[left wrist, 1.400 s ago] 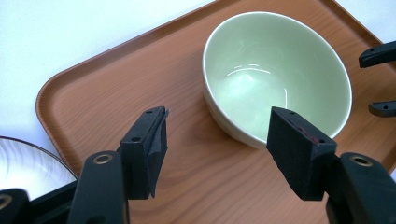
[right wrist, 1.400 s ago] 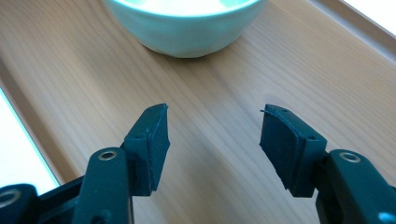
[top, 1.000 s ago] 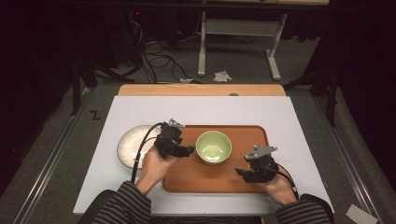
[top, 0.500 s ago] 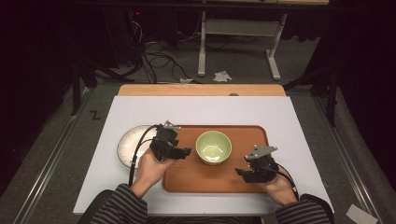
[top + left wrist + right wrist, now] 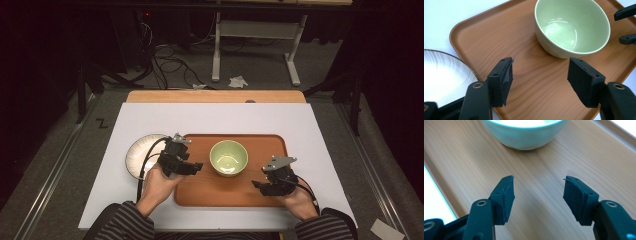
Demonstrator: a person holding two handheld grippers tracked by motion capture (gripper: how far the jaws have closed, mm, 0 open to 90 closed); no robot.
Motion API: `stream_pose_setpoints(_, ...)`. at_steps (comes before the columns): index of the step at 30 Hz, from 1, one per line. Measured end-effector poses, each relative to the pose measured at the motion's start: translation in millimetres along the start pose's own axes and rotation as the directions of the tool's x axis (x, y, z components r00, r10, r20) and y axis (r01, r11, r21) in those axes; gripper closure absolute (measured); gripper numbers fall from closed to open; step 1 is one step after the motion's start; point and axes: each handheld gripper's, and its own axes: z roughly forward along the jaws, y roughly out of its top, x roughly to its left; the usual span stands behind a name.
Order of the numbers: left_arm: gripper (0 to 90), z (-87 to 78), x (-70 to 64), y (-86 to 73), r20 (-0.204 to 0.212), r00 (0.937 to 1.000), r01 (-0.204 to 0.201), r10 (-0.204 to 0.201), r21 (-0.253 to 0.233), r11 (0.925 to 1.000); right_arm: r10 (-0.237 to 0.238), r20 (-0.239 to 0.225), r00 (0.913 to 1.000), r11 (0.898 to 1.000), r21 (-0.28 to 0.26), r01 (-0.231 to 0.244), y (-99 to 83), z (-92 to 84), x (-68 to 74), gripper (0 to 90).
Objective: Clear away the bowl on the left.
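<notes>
Darkness is swallowing the room beyond the white surface (image 5: 150, 120). On it a wooden tray (image 5: 265, 142) is carrying a green bowl (image 5: 228, 157), whose far rim is running out of the right gripper view. Left tongs (image 5: 540, 75) and right tongs (image 5: 537, 195) are hovering wide open, empty, flanking the bowl with bare tray between; a white plate (image 5: 140, 155) is sitting just beside the tray's left edge.

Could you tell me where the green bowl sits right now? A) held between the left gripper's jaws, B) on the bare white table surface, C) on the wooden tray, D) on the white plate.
C: the green bowl stands on the wooden tray, apart from the white plate that lies beside the tray, and the left gripper has its jaws open with nothing between them.
</notes>
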Motion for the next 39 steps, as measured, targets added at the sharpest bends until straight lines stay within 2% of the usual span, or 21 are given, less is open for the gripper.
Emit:
stream_pose_setpoints(6, 37.3, -0.1, 5.1, -5.7, 0.014, 0.9994, 0.031, -0.031, 0.002, 0.9995, -0.002, -0.001, 1.0, 1.0, 0.0, 0.002, 0.0, 0.2, -0.1, 43.5)
stream_pose_setpoints(11, 37.4, -1.4, 6.3, -7.9, 0.017, 0.9992, 0.036, -0.036, 0.003, 0.9994, -0.001, -0.001, 1.0, 1.0, -0.001, 0.001, 0.0, 0.1, -0.2, 43.5)
stream_pose_setpoints(26, 37.2, -1.2, 3.5, -12.3, 0.004, 0.9999, 0.01, -0.011, 0.028, 0.9996, 0.005, 0.001, 1.0, 1.0, -0.001, -0.005, 0.0, 0.6, 0.7, 43.5)
stream_pose_setpoints(33, 37.4, 1.9, 8.6, -19.9, 0.008, 0.9993, 0.036, -0.036, 0.035, 0.9987, 0.001, 0.0, 1.0, 1.0, -0.003, -0.001, 0.1, 1.1, 0.4, 43.4)
stream_pose_setpoints(39, 37.3, 1.6, 12.3, -23.9, 0.002, 0.9994, 0.034, -0.034, 0.022, 0.9992, 0.001, -0.001, 1.0, 1.0, 0.0, -0.001, 0.1, 1.1, 0.7, 43.4)
